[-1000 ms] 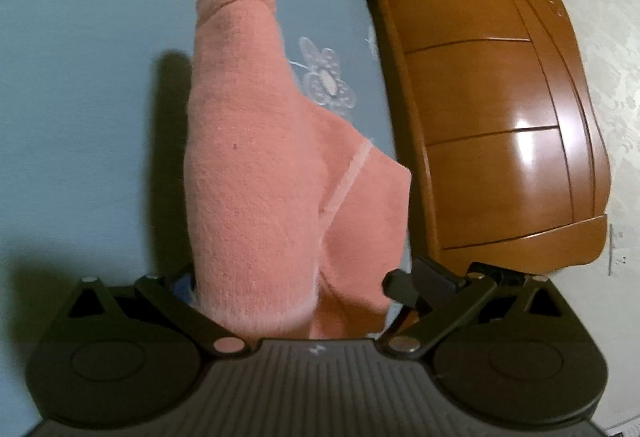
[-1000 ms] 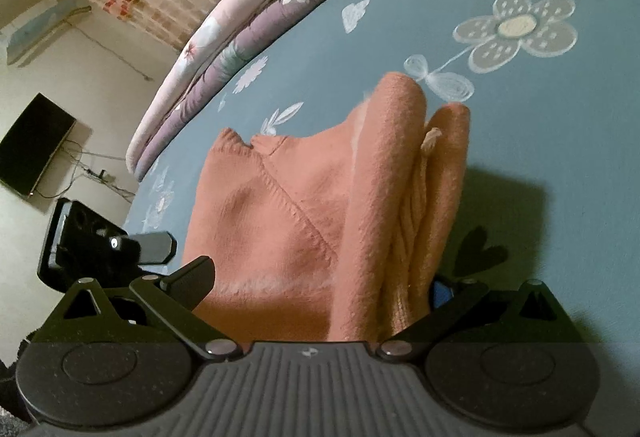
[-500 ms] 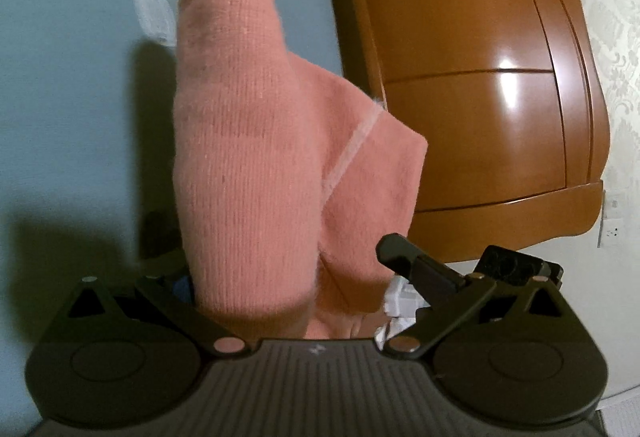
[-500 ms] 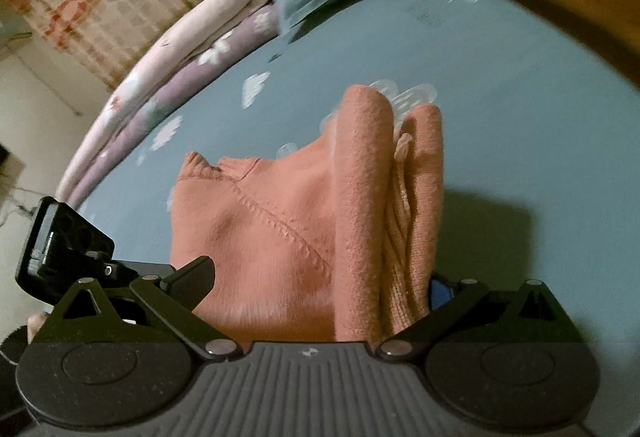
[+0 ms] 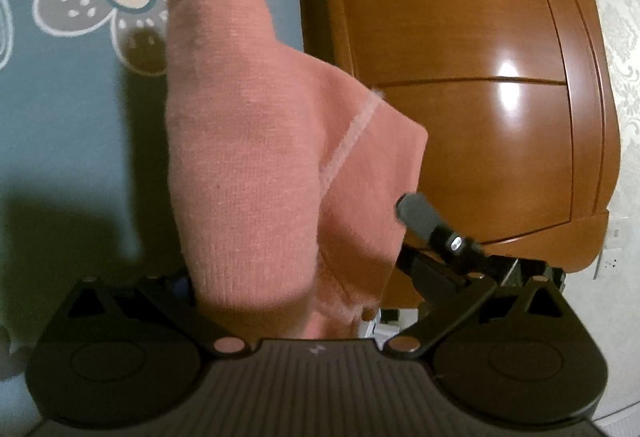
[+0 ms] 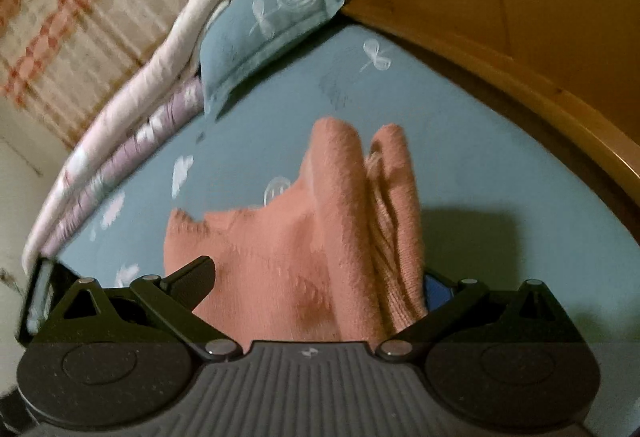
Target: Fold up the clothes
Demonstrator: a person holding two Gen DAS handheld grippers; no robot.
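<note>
hanging bunched, fuzzy knit salmon sweater (image 5: 248,157), both claws

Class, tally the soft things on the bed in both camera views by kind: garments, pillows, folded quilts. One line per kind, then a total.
Salmon-pink sweaters: 1
Blue pillows: 1
Folded quilts along the bed's far edge: 2, white and purple
Total: 4

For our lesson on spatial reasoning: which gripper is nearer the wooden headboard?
Right. The right gripper holds the sweater on the headboard side; its fingers show between the left gripper and the headboard. The left gripper sits farther out over the blue sheet.
</note>
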